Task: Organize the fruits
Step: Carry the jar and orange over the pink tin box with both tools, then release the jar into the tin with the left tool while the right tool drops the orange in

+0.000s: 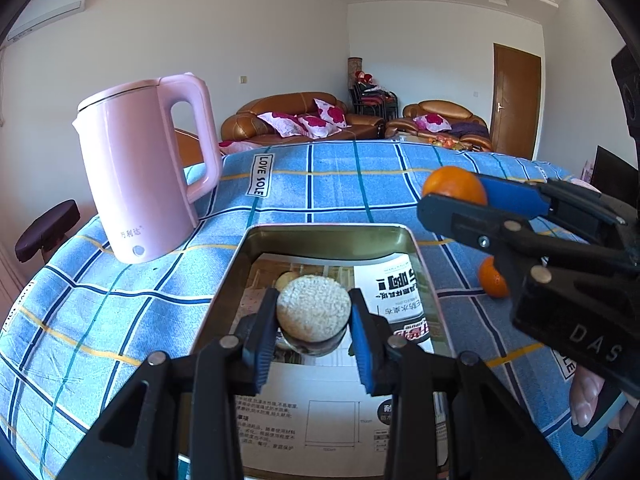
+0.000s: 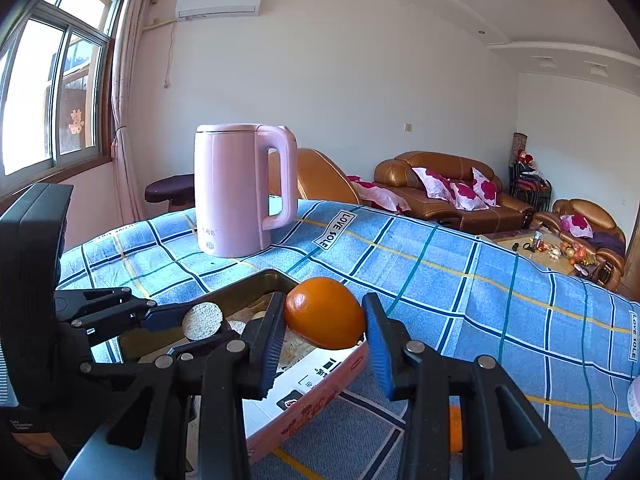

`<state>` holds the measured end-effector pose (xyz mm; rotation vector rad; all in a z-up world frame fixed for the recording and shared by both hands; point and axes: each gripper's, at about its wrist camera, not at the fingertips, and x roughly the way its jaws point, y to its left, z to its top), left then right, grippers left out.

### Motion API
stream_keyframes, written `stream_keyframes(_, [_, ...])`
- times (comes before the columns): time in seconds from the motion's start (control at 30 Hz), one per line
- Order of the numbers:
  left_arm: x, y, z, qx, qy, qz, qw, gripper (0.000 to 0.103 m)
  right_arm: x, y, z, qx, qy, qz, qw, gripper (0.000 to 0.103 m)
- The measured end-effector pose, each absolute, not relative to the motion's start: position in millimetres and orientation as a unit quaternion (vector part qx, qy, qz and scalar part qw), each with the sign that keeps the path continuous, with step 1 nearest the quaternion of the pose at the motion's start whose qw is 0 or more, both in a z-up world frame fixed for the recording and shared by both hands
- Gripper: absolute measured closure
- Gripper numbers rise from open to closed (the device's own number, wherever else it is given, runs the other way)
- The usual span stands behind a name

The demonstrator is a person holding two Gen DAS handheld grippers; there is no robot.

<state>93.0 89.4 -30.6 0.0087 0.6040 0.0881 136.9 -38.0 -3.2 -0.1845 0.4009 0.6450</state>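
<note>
My left gripper [image 1: 314,318] is shut on a round beige, rough-topped fruit [image 1: 314,308] and holds it over the open metal tin [image 1: 328,236]. A paler piece [image 1: 286,278] lies in the tin behind it. My right gripper [image 2: 325,320] is shut on an orange [image 2: 326,312] and holds it above the tin's near edge [image 2: 320,396]. In the left wrist view the right gripper [image 1: 452,194] comes in from the right with its orange [image 1: 454,184]. Another orange [image 1: 492,278] lies on the cloth right of the tin. The left gripper [image 2: 202,322] and its fruit show in the right wrist view.
A pink electric kettle [image 1: 144,168] stands on the blue checked cloth [image 1: 120,304] at the tin's far left. Printed paper [image 1: 320,412] lines the tin. Beyond the table are brown sofas [image 1: 304,120] and a door [image 1: 516,100].
</note>
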Motion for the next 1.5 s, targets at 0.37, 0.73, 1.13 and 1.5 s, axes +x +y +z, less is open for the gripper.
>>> stream_keyframes(0.37, [101,96,-39,-0.002,0.323,0.046,0.945,0.067,150,-24,-22,-0.088,0.227,0.310,0.919,0.062])
stream_keyframes(0.73, [110,96,-45,-0.005,0.349,0.041,0.936,0.067,156,-11,-35,-0.100,0.251,0.310,0.911,0.062])
stream_keyframes(1.13, [109,93,-45,0.003,0.350,0.045,0.936,0.067,159,-10,-38,-0.102,0.265,0.304,0.910,0.062])
stream_keyframes(1.5, [105,88,-41,0.025,0.335,0.062,0.940,0.053,156,-14,-35,-0.095,0.252,0.295,0.917,0.038])
